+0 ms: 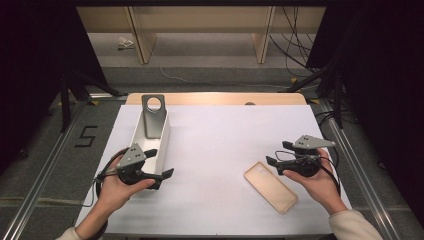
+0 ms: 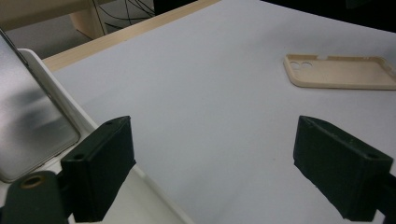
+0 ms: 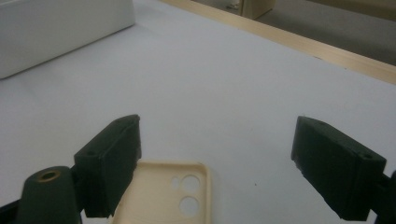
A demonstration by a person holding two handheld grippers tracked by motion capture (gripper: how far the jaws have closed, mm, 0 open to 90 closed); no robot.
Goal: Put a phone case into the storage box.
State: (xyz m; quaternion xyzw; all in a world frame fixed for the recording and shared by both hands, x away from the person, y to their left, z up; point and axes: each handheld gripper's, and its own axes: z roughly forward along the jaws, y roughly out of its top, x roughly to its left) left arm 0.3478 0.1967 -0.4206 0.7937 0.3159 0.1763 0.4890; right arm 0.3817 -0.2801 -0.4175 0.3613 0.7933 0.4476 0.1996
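Note:
A beige phone case (image 1: 270,186) lies hollow side up on the white table sheet, at the right front. My right gripper (image 1: 276,154) hovers just behind its far end, open and empty, jaws pointing left. Seen from the right gripper view, the case (image 3: 159,193) with its camera holes sits under the left jaw of that gripper (image 3: 215,172). My left gripper (image 1: 161,163) is open and empty at the near end of a long white box (image 1: 163,142). From the left gripper view, its jaws (image 2: 219,172) stand wide apart and the case (image 2: 338,71) lies far off.
A grey metal stand (image 1: 152,117) with a round hole leans inside the white box; its brushed plate (image 2: 28,116) is close to my left jaw. The box wall (image 3: 60,28) stands far off to the left. A wooden table edge (image 1: 215,98) runs along the back.

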